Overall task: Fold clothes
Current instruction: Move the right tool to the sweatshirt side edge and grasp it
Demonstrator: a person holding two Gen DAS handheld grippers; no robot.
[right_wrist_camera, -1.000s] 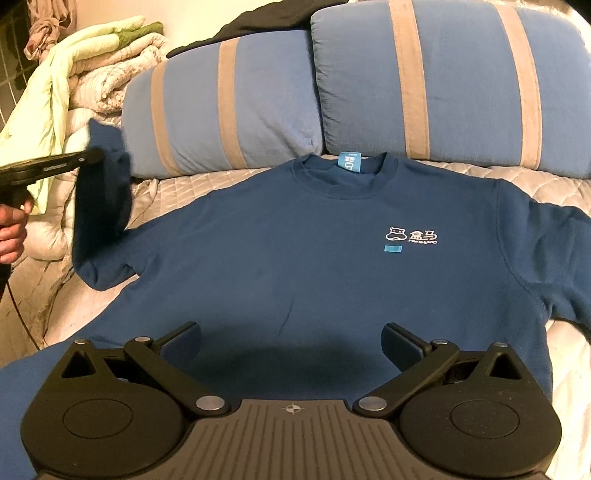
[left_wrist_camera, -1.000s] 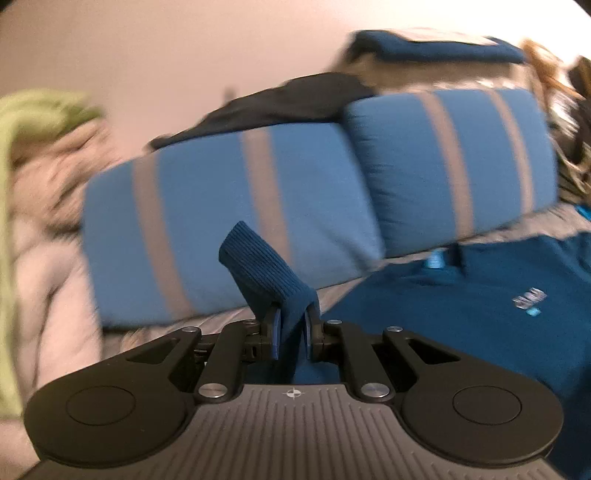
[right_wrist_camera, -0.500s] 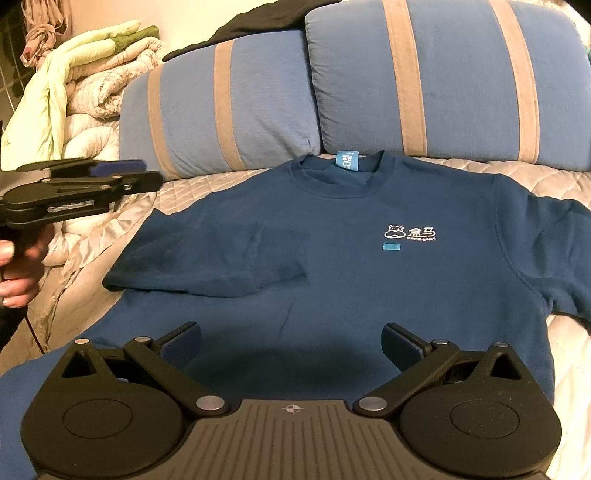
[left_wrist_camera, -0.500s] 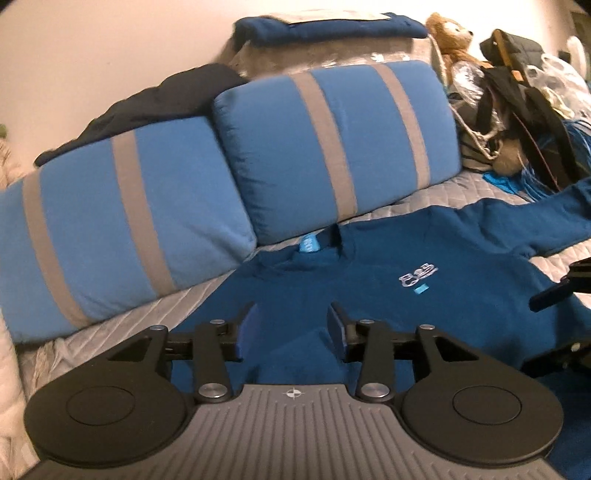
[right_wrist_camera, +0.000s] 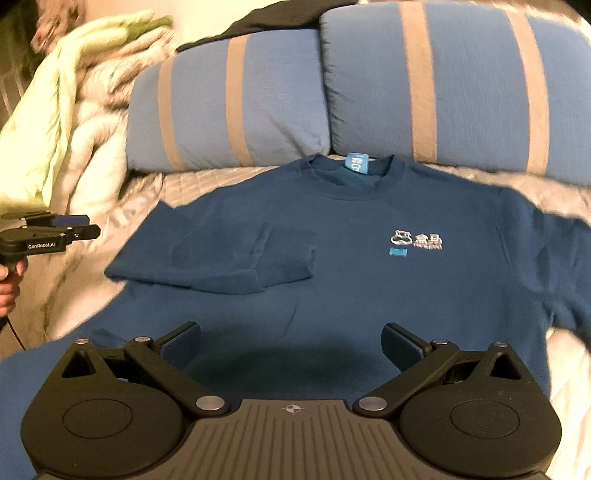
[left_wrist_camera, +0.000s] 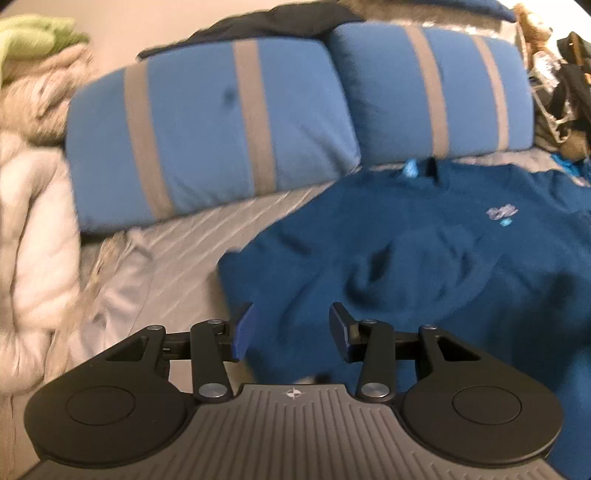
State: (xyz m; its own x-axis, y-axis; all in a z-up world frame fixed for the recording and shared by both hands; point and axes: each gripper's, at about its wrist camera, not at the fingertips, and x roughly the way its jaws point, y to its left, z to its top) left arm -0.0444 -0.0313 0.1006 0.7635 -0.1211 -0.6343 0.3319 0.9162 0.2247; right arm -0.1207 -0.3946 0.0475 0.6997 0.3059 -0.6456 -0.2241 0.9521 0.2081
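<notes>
A dark blue sweatshirt lies face up on the quilted bedspread, its collar at twelve o'clock against two blue pillows with tan stripes, the small white logo sitting on the chest towards two o'clock. One sleeve is folded inward across the chest, its cuff end lying near the middle of the shirt at about ten o'clock from the right gripper; the other sleeve stretches out flat towards three o'clock. The right gripper hangs over the lower hem area with its jaws spread wide apart and nothing between them. The left gripper is out at the nine o'clock side of the garment, and in the right wrist view it shows at the far edge, held by a hand wrapped round its grip; its jaws also stand apart, empty, with the shirt's folded edge just beyond its fingertips. From the left wrist view the picture is smeared with motion, though the shirt and its light blue neck tag can be made out towards one o'clock. A heap of pale and green bedding is piled at ten o'clock beside the pillows, and a dark garment is draped over the top of them at twelve
</notes>
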